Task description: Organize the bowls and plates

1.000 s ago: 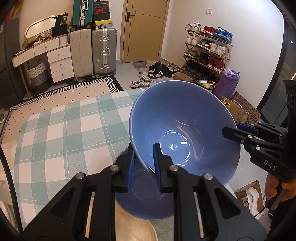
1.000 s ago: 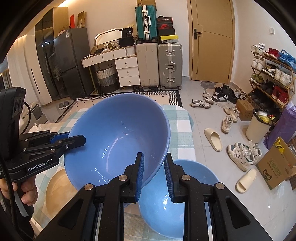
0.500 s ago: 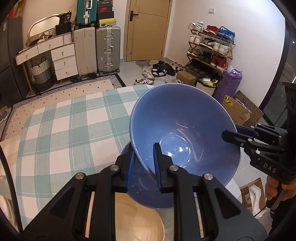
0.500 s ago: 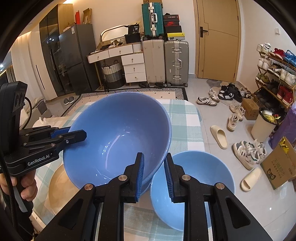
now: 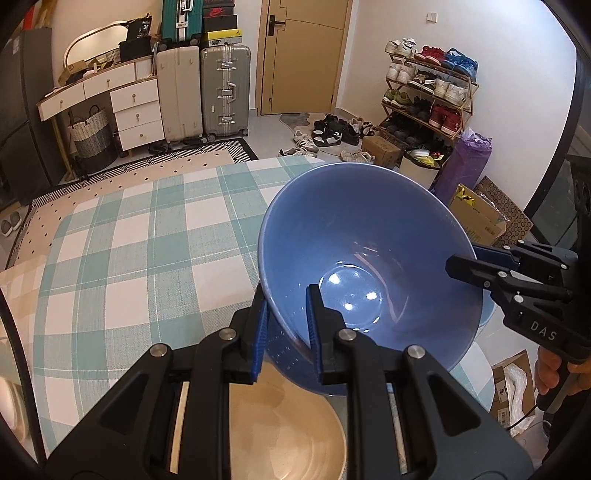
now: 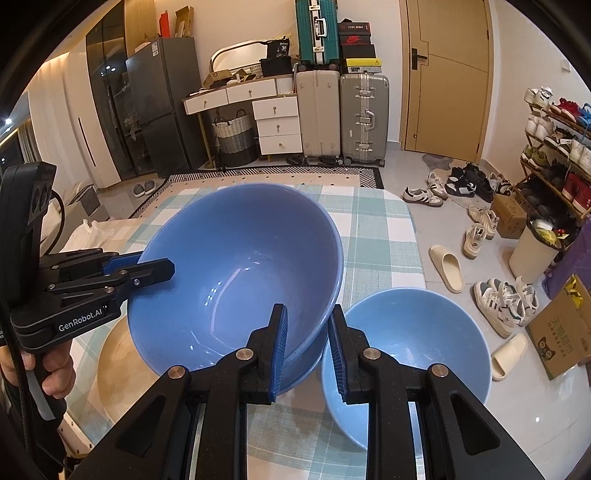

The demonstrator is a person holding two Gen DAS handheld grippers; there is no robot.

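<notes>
The table [image 5: 129, 258] wears a woven cloth checked in teal and white; its rounded far edge shows in both views, with bare tiled floor past it on the right. Most of the cloth towards that far edge lies free.

A big glossy blue bowl [image 6: 236, 273], deep and round with a thin rim, hangs tilted over the table's near right part, held from two sides. The left gripper [image 5: 284, 325] has its ribbed blue pads clamped on the near rim, one pad inside and one outside. The right gripper [image 6: 306, 347] bites the opposite rim the same way, its jaws closed on the wall. The left tool's black body reads "GenRobot.AI" in the right view; the right tool's reads "DAS" in the left view.

Below and just right of it a paler blue bowl [image 6: 413, 347] sits upright near the table's edge. A round tan plate [image 5: 288, 424], wood-grained, lies under the held bowl's near side.

Far back, a shoebox [image 6: 354, 35] on the suitcases [image 6: 364, 114] shows a Nike swoosh.
</notes>
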